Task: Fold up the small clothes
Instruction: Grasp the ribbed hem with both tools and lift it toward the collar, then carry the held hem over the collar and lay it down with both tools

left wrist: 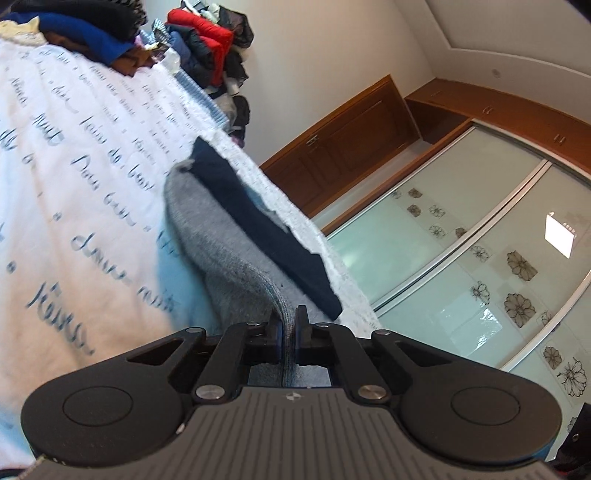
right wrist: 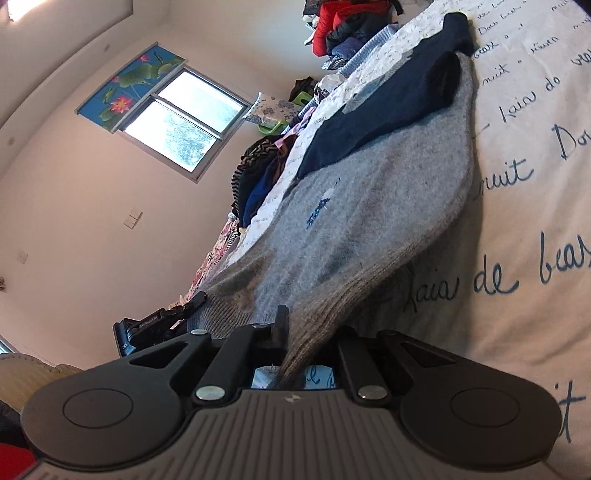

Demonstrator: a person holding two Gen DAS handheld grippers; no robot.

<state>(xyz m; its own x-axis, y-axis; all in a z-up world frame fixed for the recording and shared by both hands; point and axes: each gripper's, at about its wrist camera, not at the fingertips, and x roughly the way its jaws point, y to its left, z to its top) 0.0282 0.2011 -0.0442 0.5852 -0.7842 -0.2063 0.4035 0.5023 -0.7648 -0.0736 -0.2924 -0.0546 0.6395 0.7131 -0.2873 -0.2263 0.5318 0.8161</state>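
A small grey knit sweater (right wrist: 369, 206) with navy sleeves (right wrist: 391, 107) and a little blue chest emblem lies on a white bedspread (right wrist: 517, 229) printed with blue script. My left gripper (left wrist: 289, 321) is shut on the sweater's ribbed hem (left wrist: 284, 314), which rises in a fold from the bed between the pads. The grey body (left wrist: 207, 229) and a navy sleeve (left wrist: 266, 229) stretch away from it. My right gripper (right wrist: 295, 325) is shut on the other end of the hem (right wrist: 332, 314); the cloth hides its right finger. The left gripper's body (right wrist: 159, 325) shows at the left of the right wrist view.
Piles of clothes sit at the far end of the bed: dark and blue ones (left wrist: 85, 33), red and dark ones (left wrist: 210, 40). Beyond the bed edge stand a mirrored sliding wardrobe (left wrist: 461, 240) and a wooden door (left wrist: 354, 129). A window (right wrist: 184, 122) is on the other side.
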